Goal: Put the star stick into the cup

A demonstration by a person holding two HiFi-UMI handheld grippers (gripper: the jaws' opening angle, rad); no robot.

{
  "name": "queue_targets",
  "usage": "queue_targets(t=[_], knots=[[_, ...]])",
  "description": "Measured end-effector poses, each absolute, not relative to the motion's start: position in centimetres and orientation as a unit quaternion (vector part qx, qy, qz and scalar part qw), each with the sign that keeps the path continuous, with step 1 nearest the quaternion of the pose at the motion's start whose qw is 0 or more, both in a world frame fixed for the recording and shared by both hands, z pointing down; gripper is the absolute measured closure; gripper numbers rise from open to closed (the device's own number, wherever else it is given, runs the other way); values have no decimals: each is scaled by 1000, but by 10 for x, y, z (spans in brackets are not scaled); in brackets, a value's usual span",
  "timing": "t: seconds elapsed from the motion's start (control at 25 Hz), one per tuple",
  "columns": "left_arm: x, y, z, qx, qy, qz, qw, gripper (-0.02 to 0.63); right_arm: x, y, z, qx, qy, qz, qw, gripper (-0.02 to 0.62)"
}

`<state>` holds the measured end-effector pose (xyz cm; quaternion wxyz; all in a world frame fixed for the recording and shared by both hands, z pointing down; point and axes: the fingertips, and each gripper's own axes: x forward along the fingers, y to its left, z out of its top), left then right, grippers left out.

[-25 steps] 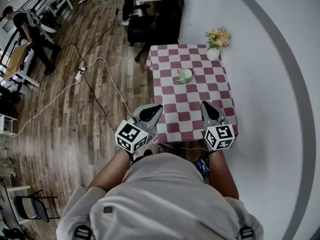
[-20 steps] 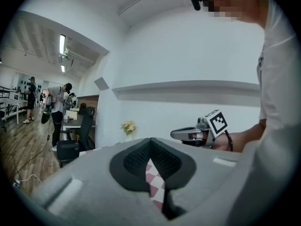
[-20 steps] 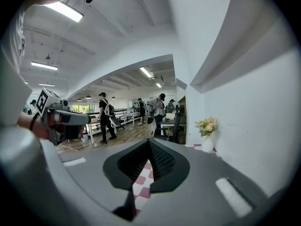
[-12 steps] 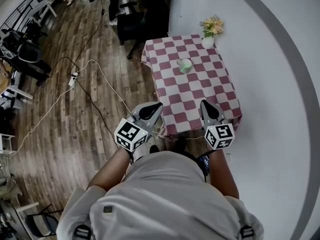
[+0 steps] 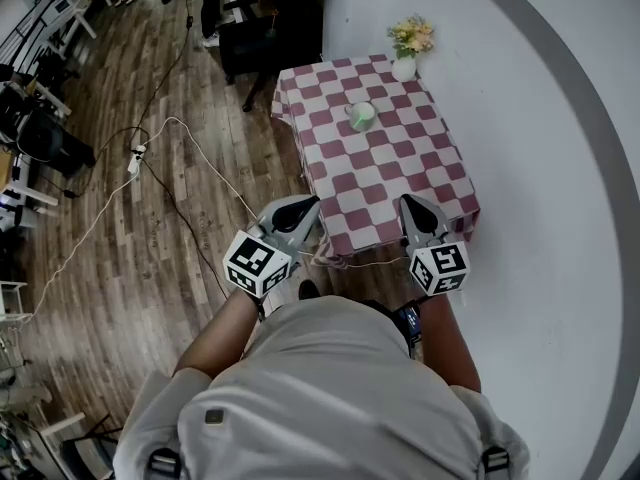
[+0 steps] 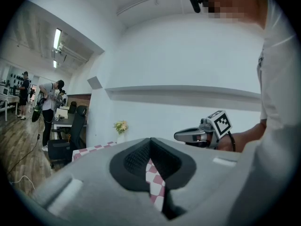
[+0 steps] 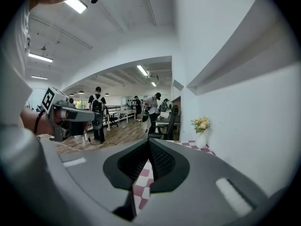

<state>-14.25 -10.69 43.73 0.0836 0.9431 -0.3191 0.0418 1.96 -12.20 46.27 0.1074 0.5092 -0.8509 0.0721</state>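
left tongs [image 6: 150, 141] and right tongs [image 7: 149, 141], each pinched shut at the tips with nothing between them, hover side by side at the near edge of the checked surface [image 5: 400, 183] as a person stands facing it. well beyond them, toward the far end of the red-and-white cloth, sits the pale cup [image 5: 360, 115], with a vase of flowers [image 5: 404, 63] in the far corner by the white wall. the star stick cannot be made out from here; a fleck of green shows at the cup, but whether that is the stick is too small to tell. the work appears to be at the approach, with no grasp made. the next move likely calls for closing in on the cup, finding the stick, and opening one pair of tongs before reaching.
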Motion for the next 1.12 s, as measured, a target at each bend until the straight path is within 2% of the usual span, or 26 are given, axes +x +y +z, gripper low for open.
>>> queue_targets(t=[1.12], knots=[[-36, 3, 439, 924, -374, 59, 59, 603, 136, 10, 461, 439, -892, 47, 93, 586]])
